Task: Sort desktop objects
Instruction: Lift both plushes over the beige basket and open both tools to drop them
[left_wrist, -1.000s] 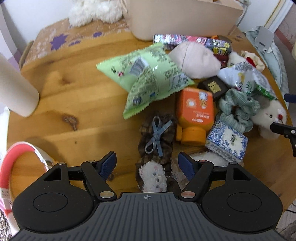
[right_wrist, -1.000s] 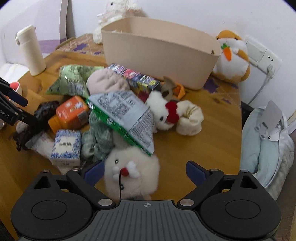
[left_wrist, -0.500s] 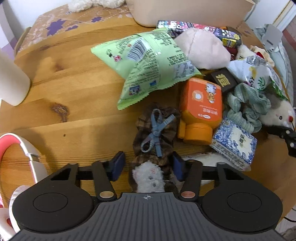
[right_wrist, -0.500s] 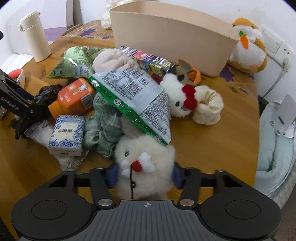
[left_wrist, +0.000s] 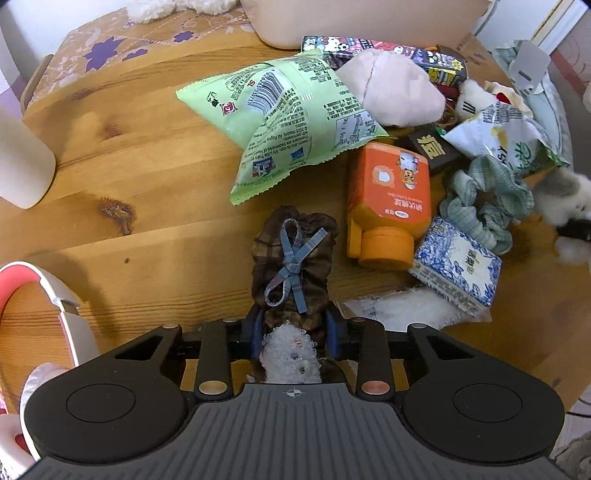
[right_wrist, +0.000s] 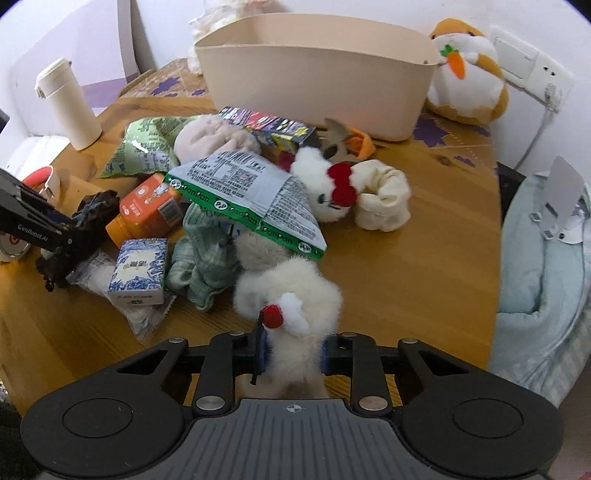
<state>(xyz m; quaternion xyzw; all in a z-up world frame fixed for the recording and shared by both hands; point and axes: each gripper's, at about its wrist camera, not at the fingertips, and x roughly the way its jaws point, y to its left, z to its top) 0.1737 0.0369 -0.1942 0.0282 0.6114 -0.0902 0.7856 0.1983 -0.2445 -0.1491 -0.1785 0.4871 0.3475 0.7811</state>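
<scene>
On the wooden table lies a brown plaid fabric piece with a blue ribbon bow and a white fluffy end. My left gripper is closing on its near end, and both blue pads press the fabric. The right wrist view shows a white fluffy plush with a red nose at the front of the pile. My right gripper is closing on it, and its pads squeeze the fur from both sides. The left gripper shows at the far left of that view.
A beige bin stands at the back. The pile holds a green snack bag, an orange bottle, a blue-white box, a green scrunchie and a grey snack bag. A white flask stands left.
Both grippers went from wide open to closed in on their items. The left jaws narrowed onto the plaid piece, the right jaws onto the fluffy plush, which now looks squeezed.
</scene>
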